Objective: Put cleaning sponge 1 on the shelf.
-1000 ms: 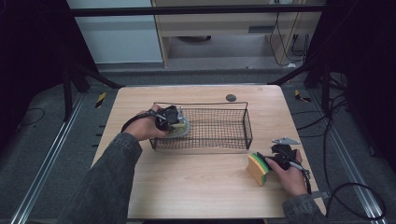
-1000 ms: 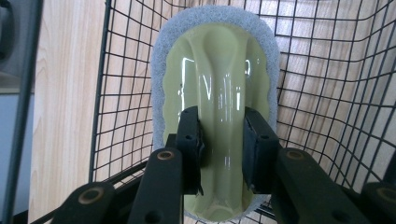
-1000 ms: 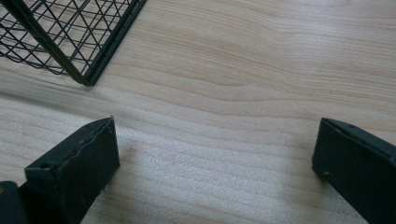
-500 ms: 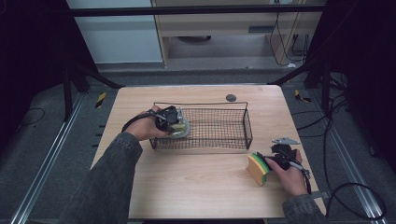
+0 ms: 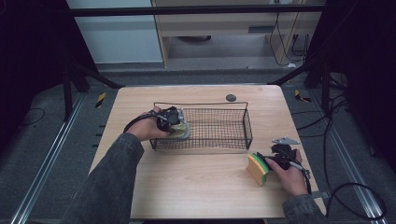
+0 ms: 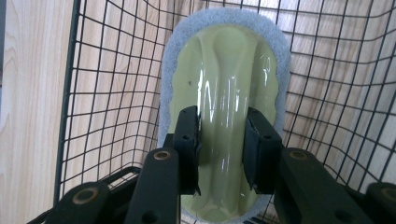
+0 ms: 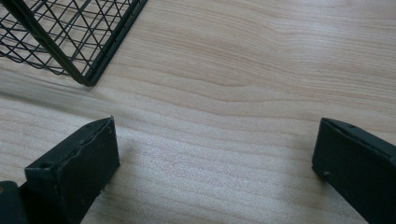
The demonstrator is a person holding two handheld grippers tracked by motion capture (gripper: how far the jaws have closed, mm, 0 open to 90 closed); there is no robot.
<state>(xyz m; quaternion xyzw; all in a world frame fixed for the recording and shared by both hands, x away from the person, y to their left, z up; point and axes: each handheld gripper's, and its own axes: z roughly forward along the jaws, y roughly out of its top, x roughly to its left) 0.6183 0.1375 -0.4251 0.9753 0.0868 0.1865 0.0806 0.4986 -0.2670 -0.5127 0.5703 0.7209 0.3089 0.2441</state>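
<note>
where grey floor surrounds, pale wooden table (image 5: 201,182)

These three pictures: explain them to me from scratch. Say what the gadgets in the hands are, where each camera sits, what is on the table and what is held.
No robot here: a person holds a two-jaw gripper in each hand at a wooden table. The high view looks down from above the person's side. The other two cameras ride on the grippers and look along their black jaws.

The left gripper reaches into a black wire basket and is shut on a pale green scrubber with a grey pad. The right gripper is open over bare wood; in the high view a yellow-and-green sponge stands at its tip. A small dark disc lies behind the basket.
</note>
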